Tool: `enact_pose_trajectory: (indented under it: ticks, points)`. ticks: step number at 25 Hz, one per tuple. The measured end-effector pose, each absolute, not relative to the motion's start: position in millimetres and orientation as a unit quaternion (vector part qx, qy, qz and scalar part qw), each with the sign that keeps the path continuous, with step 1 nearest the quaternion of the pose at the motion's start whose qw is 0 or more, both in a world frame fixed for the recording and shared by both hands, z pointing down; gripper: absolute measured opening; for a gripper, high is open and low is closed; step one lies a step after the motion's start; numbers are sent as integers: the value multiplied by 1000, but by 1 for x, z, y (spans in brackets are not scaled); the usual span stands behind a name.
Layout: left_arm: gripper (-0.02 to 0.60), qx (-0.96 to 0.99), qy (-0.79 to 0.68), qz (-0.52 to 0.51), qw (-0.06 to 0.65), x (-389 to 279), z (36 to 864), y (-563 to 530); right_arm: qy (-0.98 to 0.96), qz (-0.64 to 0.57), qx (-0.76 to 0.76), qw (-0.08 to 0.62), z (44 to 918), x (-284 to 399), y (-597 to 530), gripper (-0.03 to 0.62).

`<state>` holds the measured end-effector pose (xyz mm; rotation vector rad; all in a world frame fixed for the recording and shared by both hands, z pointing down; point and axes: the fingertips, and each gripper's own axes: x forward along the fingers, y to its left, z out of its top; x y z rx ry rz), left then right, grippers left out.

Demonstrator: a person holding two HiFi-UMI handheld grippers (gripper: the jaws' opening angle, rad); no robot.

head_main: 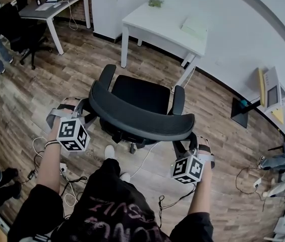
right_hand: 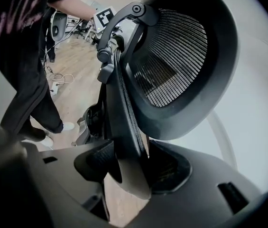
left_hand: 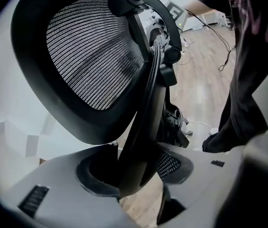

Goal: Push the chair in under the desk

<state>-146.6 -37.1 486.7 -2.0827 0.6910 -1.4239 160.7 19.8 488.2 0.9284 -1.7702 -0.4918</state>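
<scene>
On chair back (head_main: 137,117), seemingly, both grippers (head_main: 83,109) (head_main: 183,149).

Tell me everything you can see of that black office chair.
The chair is a black office chair with a padded seat, two armrests and a curved mesh backrest. It stands upright on the wood floor, facing the white desk, not yet under it. The left gripper and right gripper clamp the backrest's two side edges.
</scene>
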Motion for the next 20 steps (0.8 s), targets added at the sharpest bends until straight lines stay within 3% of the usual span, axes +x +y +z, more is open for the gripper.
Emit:
enact_pose_trajectory:
  ticks: [20]
  points:
    - [236, -781, 235, -512, 268, -126, 488, -144, -721, -195, 404, 528, 490, 180, -74, 235]
